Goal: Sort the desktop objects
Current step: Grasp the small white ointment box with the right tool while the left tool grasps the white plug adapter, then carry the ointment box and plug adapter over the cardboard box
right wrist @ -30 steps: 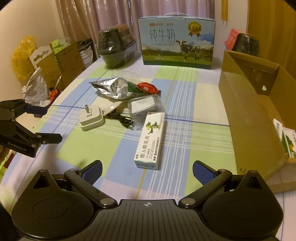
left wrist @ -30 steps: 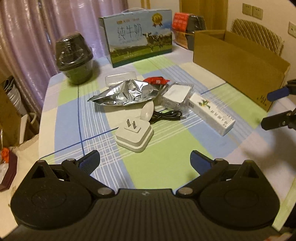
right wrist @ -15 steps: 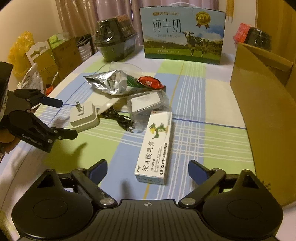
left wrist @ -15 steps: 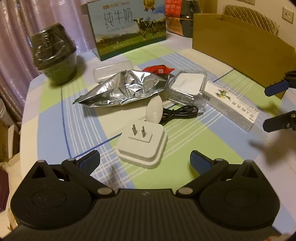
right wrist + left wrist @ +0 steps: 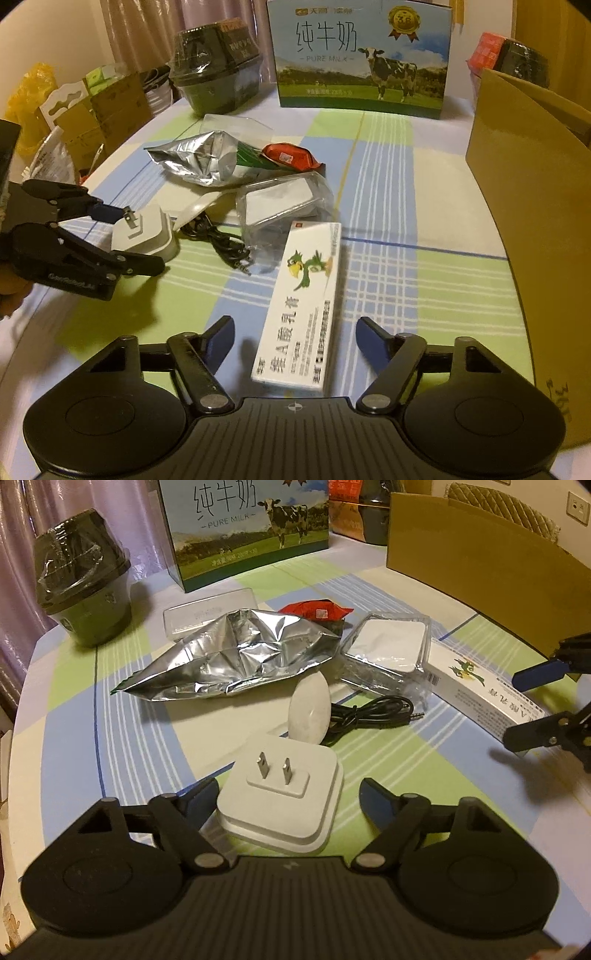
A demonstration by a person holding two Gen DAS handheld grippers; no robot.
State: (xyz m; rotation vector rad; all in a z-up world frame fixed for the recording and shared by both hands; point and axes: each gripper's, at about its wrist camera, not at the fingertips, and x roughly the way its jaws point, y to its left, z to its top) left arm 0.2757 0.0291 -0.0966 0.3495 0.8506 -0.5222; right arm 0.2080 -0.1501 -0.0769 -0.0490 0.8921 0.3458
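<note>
A white plug adapter (image 5: 280, 794) lies prongs up on the checked tablecloth, between the fingers of my left gripper (image 5: 290, 794). Its jaws are closing; the left pad is at the adapter's edge and the right pad stands off it. The right wrist view shows that left gripper (image 5: 129, 238) straddling the adapter (image 5: 147, 236). A long white ointment box (image 5: 299, 306) with a green bird lies between the fingers of my right gripper (image 5: 297, 330). Those jaws are closing too, with a gap on each side. The right gripper (image 5: 517, 709) shows over the box (image 5: 487, 694) at the right edge.
Behind the adapter lie a white oval object (image 5: 308, 712), a black cable (image 5: 369, 712), a silver foil bag (image 5: 236, 657), a red packet (image 5: 314, 609) and a clear plastic case (image 5: 388, 646). An open cardboard box (image 5: 535, 221) stands right, a milk carton (image 5: 362, 59) and dark wrapped pot (image 5: 218, 74) behind.
Both grippers have come down and forward and their jaws have narrowed. The adapter now sits between the left fingers, the ointment box between the right ones.
</note>
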